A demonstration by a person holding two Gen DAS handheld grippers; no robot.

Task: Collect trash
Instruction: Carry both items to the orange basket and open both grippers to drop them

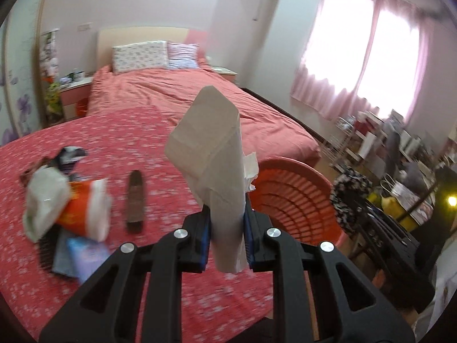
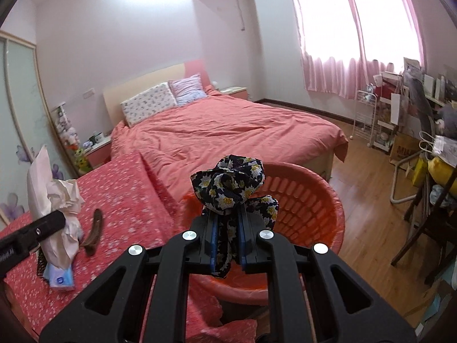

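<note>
In the left wrist view, no printing on anything is sharp enough to read; the orange-and-white wrapper (image 1: 85, 210) at left centre carries blurred yellow lettering you cannot make out. Your left gripper (image 1: 226, 230) sits at lower centre, its blue-padded jaws clenched on a pale paper packet (image 1: 212, 157), a creased, flat-sided bundle standing upright with crumpled tissue poking from its right edge. Left of it, on the red flower-print cloth (image 1: 137, 143), lies a heap of soft plastic bags and wrappers, with a dark, flat, oblong strip (image 1: 135, 200) just beside the heap. Right of the packet is the round orange plastic basket (image 1: 300, 200), its wall slotted in a lattice. In the right wrist view, the only readable mark is on a brown carton (image 2: 402, 147) at the right edge, where "MU" shows and the rest is cut off. Your right gripper (image 2: 227, 241) at lower centre grasps a dark floral fabric piece (image 2: 231, 187), bunched and knotted, soft cloth printed with white and yellow flowers; it hangs over the near rim of the orange basket (image 2: 308, 200). At the left edge your other gripper's black arm crosses in front of the paper packet (image 2: 42, 183), and a light blue pack (image 2: 61, 278) with a small round logo lies below it on the cloth.
</note>
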